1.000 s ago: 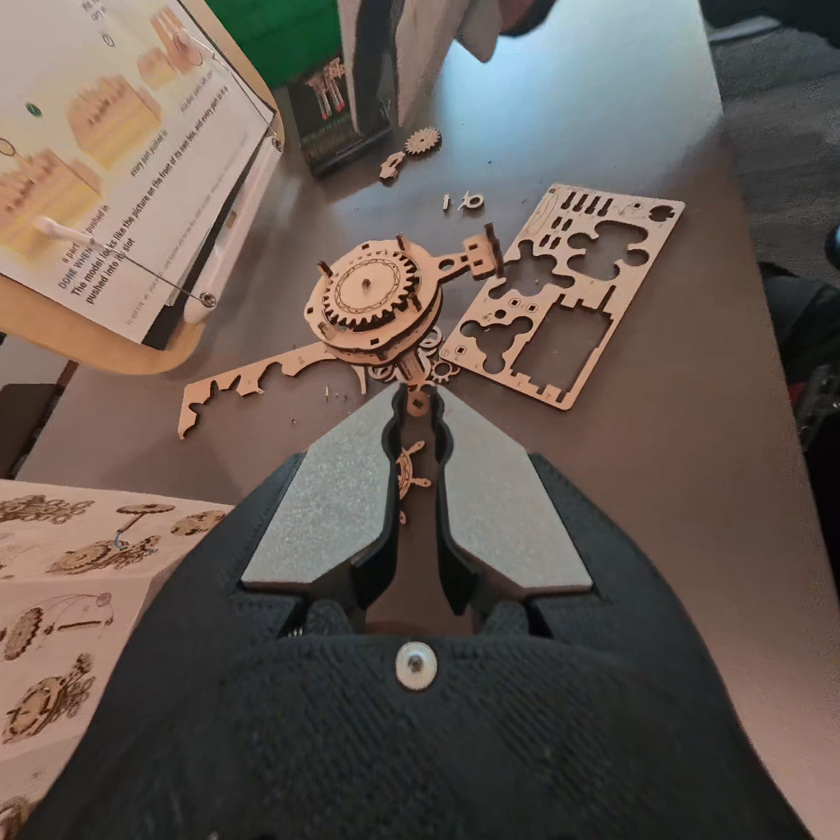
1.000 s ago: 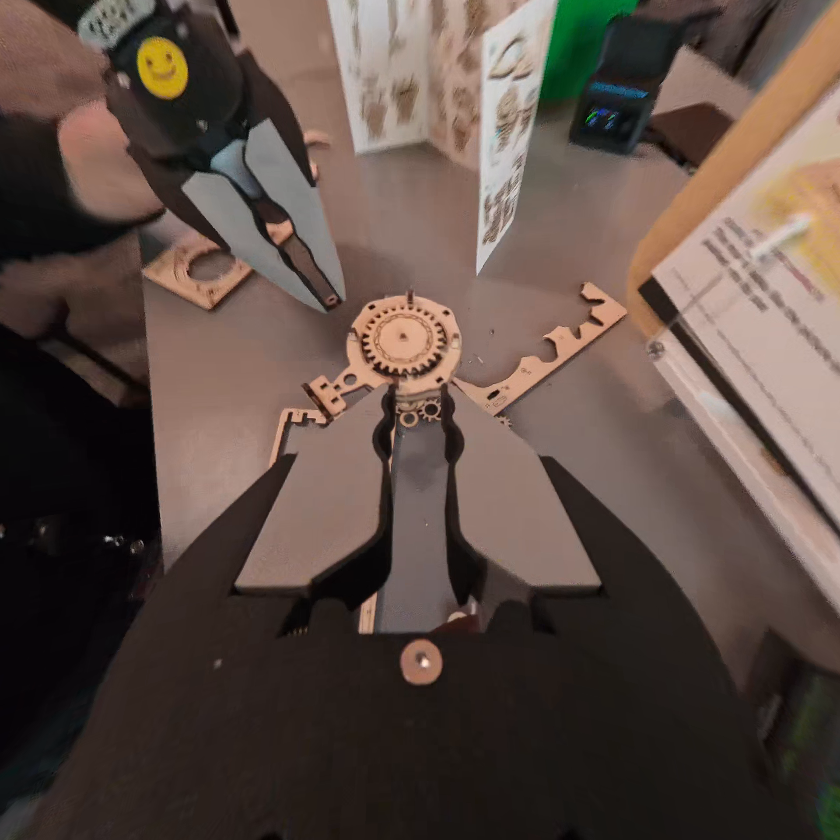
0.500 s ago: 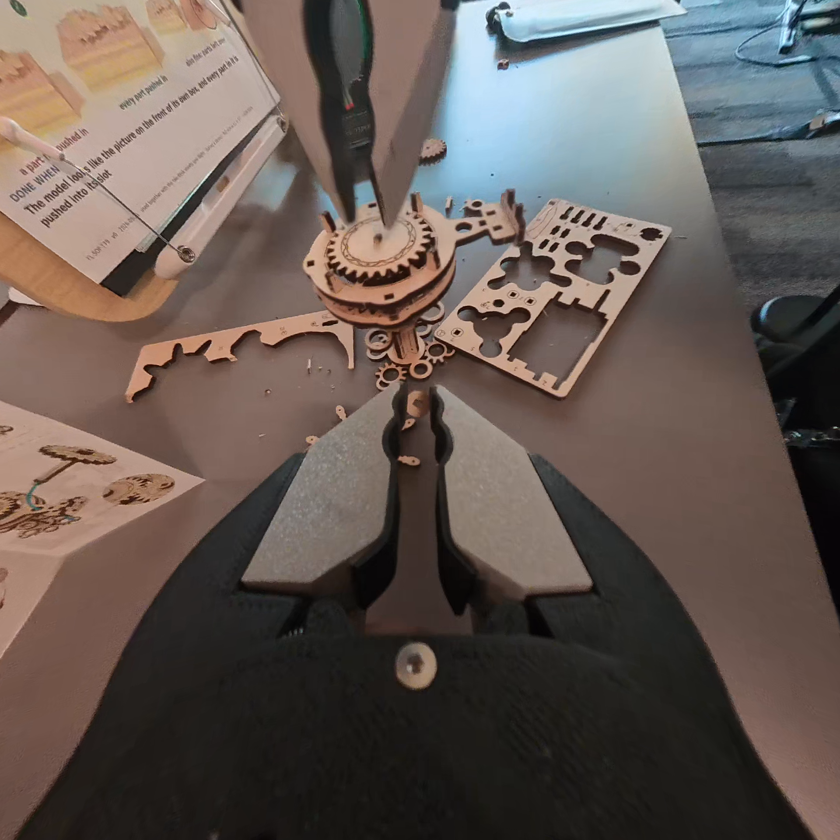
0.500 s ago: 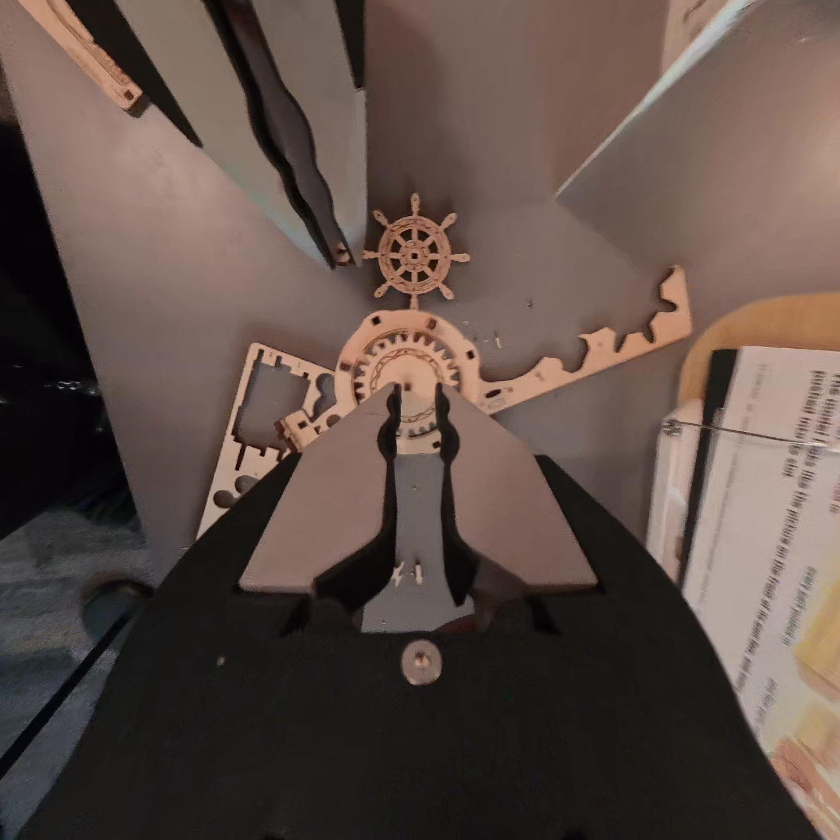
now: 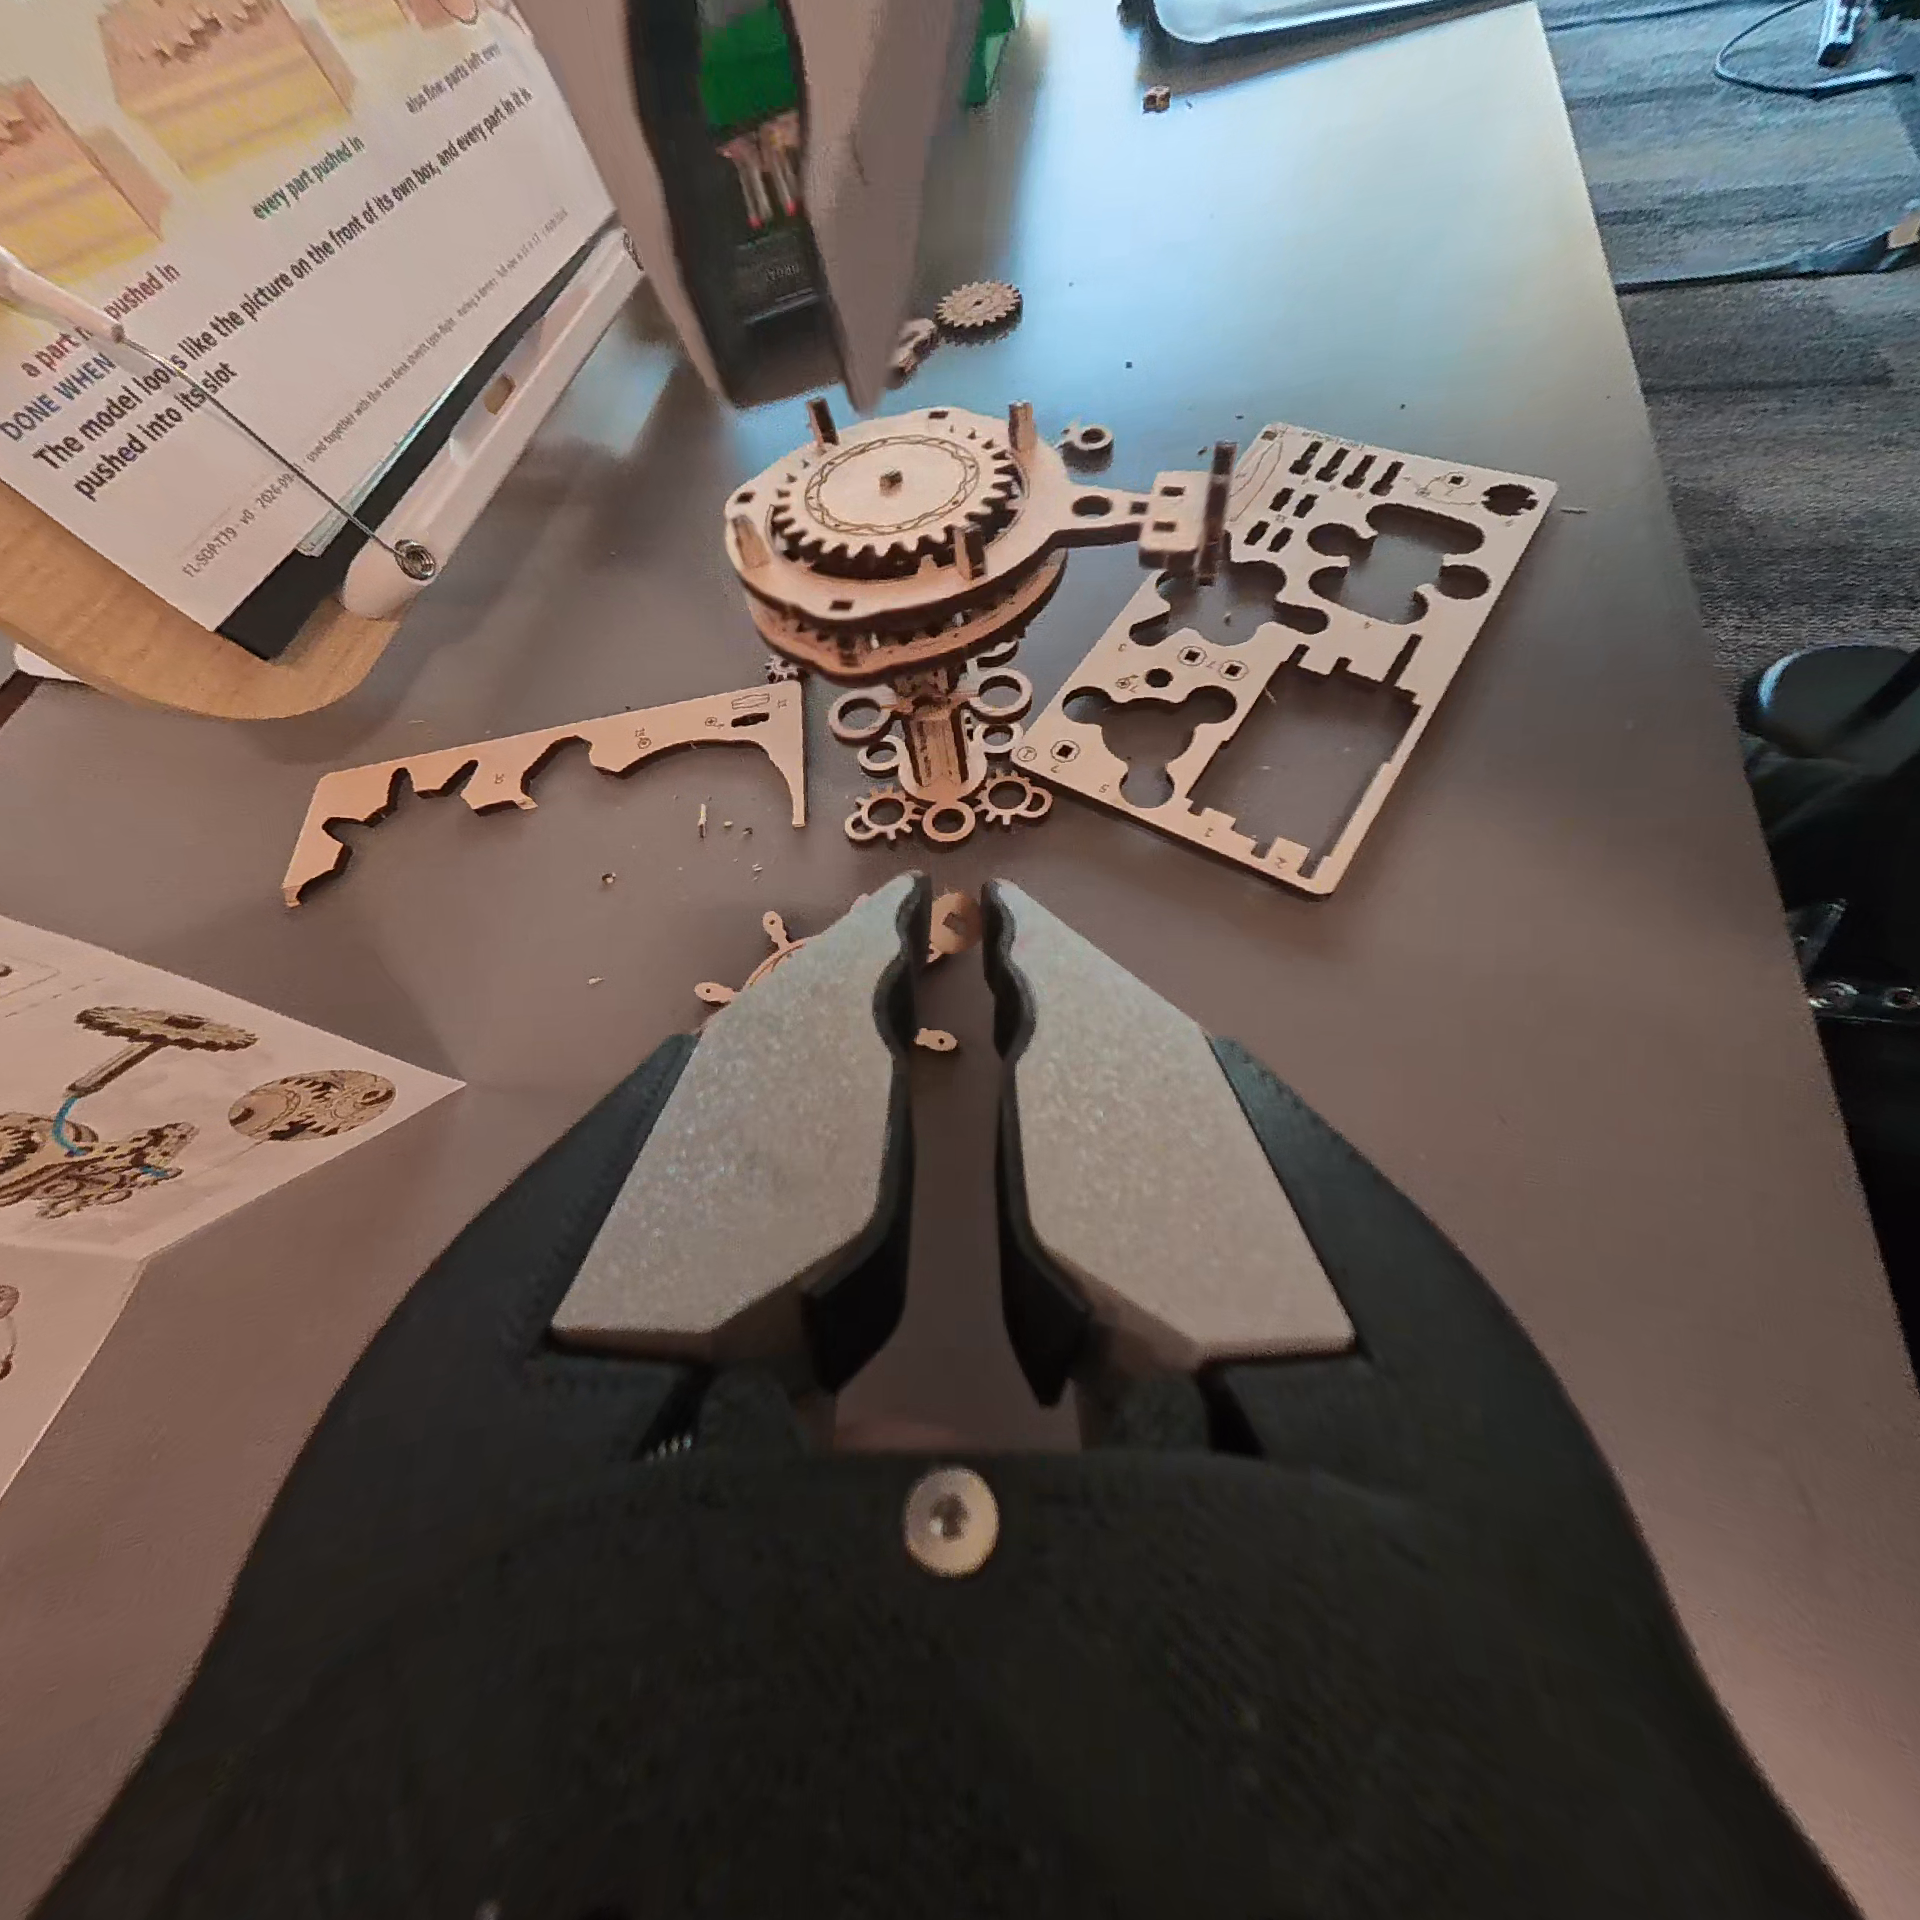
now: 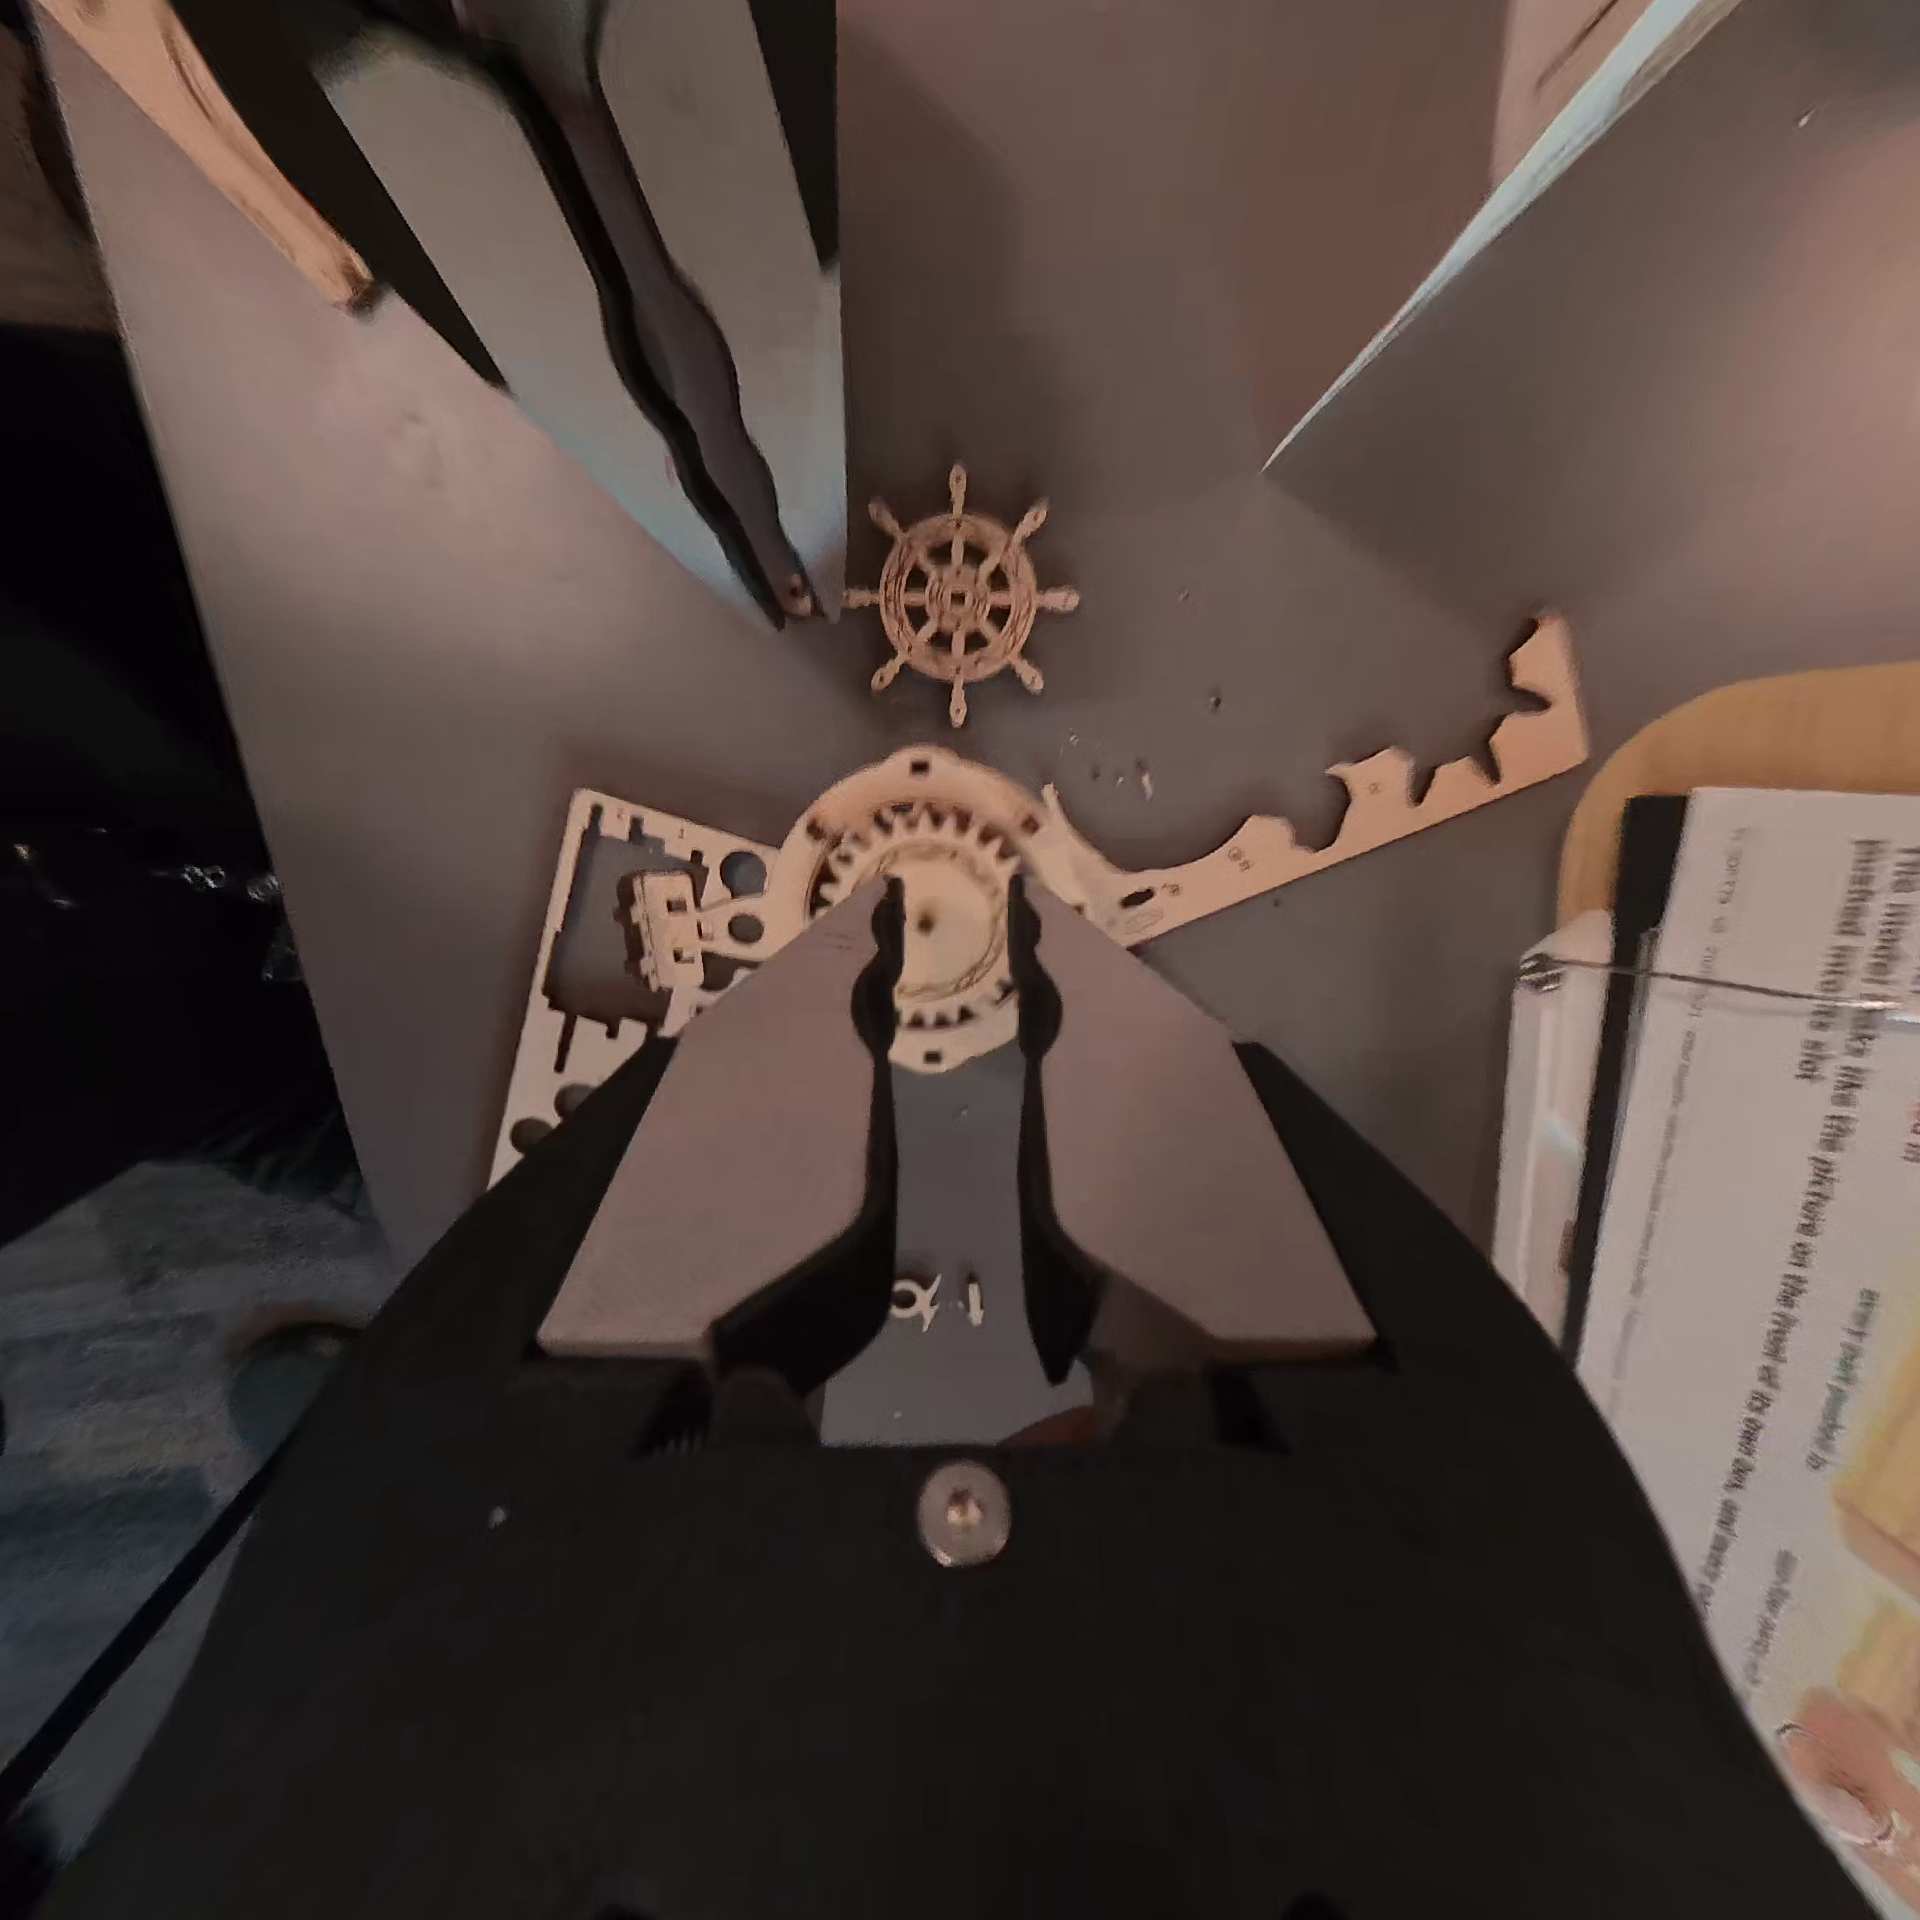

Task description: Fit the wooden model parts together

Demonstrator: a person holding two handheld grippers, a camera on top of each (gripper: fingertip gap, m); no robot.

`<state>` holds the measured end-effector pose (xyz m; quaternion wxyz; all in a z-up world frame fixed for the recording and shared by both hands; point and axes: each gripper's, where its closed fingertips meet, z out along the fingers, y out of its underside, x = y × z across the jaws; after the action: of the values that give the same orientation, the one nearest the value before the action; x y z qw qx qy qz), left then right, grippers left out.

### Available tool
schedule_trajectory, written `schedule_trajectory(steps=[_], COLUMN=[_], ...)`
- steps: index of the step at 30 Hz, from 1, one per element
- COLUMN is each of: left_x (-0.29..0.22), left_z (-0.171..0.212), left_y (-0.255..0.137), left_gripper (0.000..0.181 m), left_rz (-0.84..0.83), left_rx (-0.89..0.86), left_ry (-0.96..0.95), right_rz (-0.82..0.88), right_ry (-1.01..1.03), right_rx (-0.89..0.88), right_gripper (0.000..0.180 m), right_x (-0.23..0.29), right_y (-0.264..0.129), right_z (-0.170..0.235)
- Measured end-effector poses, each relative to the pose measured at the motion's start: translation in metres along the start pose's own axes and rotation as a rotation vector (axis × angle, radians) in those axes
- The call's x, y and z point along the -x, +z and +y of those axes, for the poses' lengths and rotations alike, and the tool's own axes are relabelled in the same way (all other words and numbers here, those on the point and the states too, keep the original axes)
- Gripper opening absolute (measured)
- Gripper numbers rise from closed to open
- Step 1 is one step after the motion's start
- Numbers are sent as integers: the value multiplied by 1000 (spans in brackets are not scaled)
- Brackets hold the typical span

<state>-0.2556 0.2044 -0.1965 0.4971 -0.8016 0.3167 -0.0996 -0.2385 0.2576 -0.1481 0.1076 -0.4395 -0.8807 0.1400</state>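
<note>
The round wooden gear model stands on its post and ring base on the brown table. My left gripper is low on the near side of it, shut on a small wooden piece at its tips. A wooden ship's wheel lies flat, partly under its left finger. My right gripper is open and empty, pointing down right over the model. In that view the ship's wheel is fully visible, with the left gripper just left of it. The right gripper hangs above the model's far edge.
A punched-out wooden sheet lies right of the model, and a jagged wooden strip lies left of it. An instruction stand is at far left. A folded leaflet is at near left. A small gear lies behind the model. The tips of one gripper are about 8 cm away from the tips of the other. Measured from the fingertips, the ship's wheel is 6 cm or so from the left gripper and 12 cm from the right.
My right gripper swung from beside the model to above it, pointing down, and came lower. My left gripper drew back from the model, still holding the small piece.
</note>
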Motion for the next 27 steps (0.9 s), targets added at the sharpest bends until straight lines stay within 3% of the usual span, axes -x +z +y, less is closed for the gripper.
schedule_trajectory(steps=[3, 5, 13, 18, 22, 27], left_x=[0, 1, 8, 5, -12, -24], left_z=[0, 0, -9, -32, -71, -127], left_y=[0, 0, -6, -19, -39, -59], left_gripper=[7, 6, 6, 6, 6, 6], left_rz=[0, -2, 27, 117, 275, 27], left_rx=[-1, -5, -85, -249, -487, -651], left_ry=[-2, -6, -116, -190, -221, 216], right_rz=[-29, 55, 124, 168, 121, -78], right_ry=[4, -13, 59, 124, 138, 275], right_rx=[14, 23, -186, -377, -684, -888], right_gripper=[18, 21, 34, 36, 21, 21], right_x=[7, -4, -11, 0, 27, 46], right_y=[13, 3, -33, -44, -65, -72], right_z=[4, 5, 0, 19, 14, 8])
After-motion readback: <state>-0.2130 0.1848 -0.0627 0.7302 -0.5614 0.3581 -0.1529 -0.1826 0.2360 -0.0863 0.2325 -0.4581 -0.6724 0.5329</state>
